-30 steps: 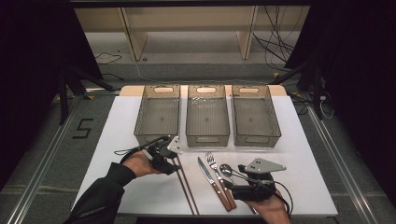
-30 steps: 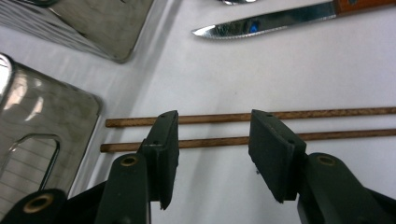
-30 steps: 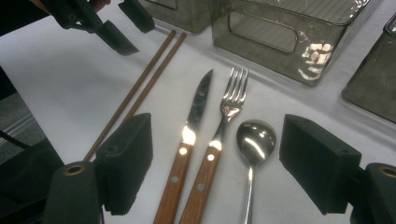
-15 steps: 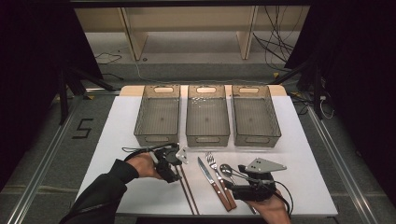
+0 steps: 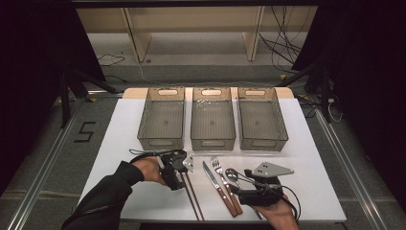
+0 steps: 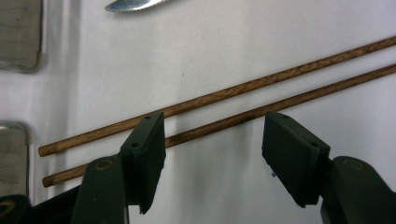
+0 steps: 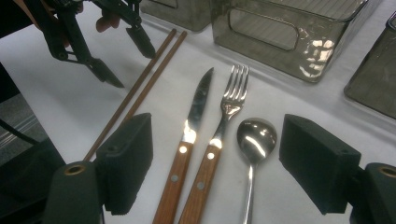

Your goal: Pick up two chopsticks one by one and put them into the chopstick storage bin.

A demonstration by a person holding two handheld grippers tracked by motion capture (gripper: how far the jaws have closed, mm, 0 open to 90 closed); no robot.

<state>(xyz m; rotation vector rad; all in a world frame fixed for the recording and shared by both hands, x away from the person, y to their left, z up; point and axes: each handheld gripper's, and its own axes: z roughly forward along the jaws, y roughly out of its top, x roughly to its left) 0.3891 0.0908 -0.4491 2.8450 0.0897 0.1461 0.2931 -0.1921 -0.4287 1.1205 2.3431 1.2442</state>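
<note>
Left gripper (image 5: 178, 181) poised over the chopsticks (image 6: 219, 109), jaws spread and just widened, pinching nothing.

The chopsticks lie side by side on the bench (image 5: 119, 134), just left of the knife (image 5: 218, 182): probably light, stiff, thin and prone to roll, best pinched together mid-length. Right gripper (image 5: 249, 191) rests spread and unloaded near the knife; the bins (image 5: 213, 120) stand beyond it.

Overhead light leaves the white worktop (image 5: 306, 163) bright while the room around it sinks into black. The high view is soft and grainy. Glare flares on the knife (image 7: 196, 109), spoon (image 7: 256, 135) and bin (image 7: 285, 35) walls. The close claw pads (image 6: 292, 154) blur slightly.
</note>
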